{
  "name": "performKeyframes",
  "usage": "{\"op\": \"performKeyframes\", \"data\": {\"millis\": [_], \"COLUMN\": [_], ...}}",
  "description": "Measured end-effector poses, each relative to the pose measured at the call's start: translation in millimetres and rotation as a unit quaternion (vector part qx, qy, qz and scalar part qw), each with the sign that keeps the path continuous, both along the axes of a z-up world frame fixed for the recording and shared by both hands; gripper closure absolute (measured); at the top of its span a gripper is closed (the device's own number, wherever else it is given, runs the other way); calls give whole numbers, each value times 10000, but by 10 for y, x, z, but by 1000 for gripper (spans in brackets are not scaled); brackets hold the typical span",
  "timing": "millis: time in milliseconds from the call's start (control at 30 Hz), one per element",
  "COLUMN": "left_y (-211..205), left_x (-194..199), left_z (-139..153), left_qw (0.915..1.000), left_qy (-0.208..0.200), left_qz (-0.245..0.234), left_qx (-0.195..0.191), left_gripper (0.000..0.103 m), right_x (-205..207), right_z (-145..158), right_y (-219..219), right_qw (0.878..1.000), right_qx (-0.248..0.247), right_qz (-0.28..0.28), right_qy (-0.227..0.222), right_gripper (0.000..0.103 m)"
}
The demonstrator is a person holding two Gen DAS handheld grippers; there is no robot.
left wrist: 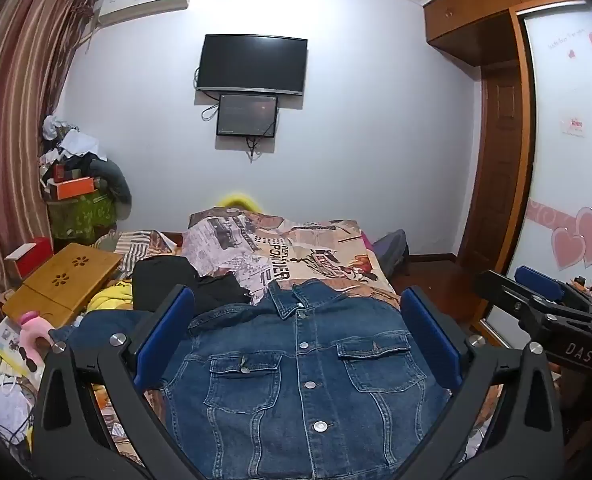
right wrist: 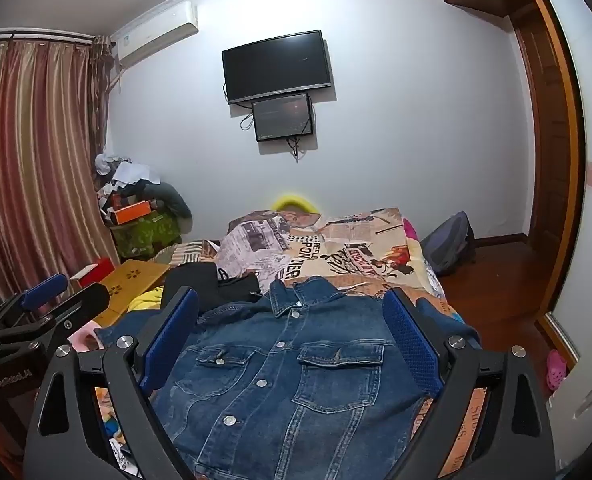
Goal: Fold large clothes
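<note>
Denim jacket (left wrist: 304, 380) lies buttoned, front up, flat on the patterned bedspread (left wrist: 316, 256), collar toward the far wall. Left gripper (left wrist: 296, 336) and right gripper (right wrist: 292, 340) both gape wide above it, holding nothing; sleeve positions seem partly hidden.

One denim jacket (left wrist: 296, 380); two screens (left wrist: 252, 64); two tongs (left wrist: 296, 336)

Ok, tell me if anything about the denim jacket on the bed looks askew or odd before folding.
Nothing is damaged. The denim jacket lies face up and buttoned on the bed. One sleeve trails off toward the clutter, and a black garment sits close against that shoulder.
</note>
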State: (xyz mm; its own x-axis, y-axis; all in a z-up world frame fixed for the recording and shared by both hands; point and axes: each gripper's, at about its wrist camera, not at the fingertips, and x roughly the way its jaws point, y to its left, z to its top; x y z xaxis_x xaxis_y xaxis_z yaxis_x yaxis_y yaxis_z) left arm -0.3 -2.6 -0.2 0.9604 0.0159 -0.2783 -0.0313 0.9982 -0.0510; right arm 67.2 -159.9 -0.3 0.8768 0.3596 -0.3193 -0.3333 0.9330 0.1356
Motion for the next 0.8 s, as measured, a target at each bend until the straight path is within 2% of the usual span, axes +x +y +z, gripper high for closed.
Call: {"op": "performKeyframes", "data": {"millis": [167,267,433,800], "left_y": [18,90,66,138], "left_x": [126,57,118,125], "left_z": [22,0,-26,-67], "left_qw": [9995,9994,9995,9995], "left_qy": [195,113,120,103], "left_qz": [39,8,3,-23], "left_qx": [-232,-317,-295,-304], "left_gripper": [0,0,0,0], "right_x": [14,23,-28,28], "right_z": [-9,-13,40,-42], "right_y": [1,19,130,71], "right_qw": [10000,10000,10000,9999], "right_qx": [6,-10,-9,73], "right_qz": [11,21,34,74], "right_qy": [58,62,68,100], "right_gripper": [11,11,11,11]}}
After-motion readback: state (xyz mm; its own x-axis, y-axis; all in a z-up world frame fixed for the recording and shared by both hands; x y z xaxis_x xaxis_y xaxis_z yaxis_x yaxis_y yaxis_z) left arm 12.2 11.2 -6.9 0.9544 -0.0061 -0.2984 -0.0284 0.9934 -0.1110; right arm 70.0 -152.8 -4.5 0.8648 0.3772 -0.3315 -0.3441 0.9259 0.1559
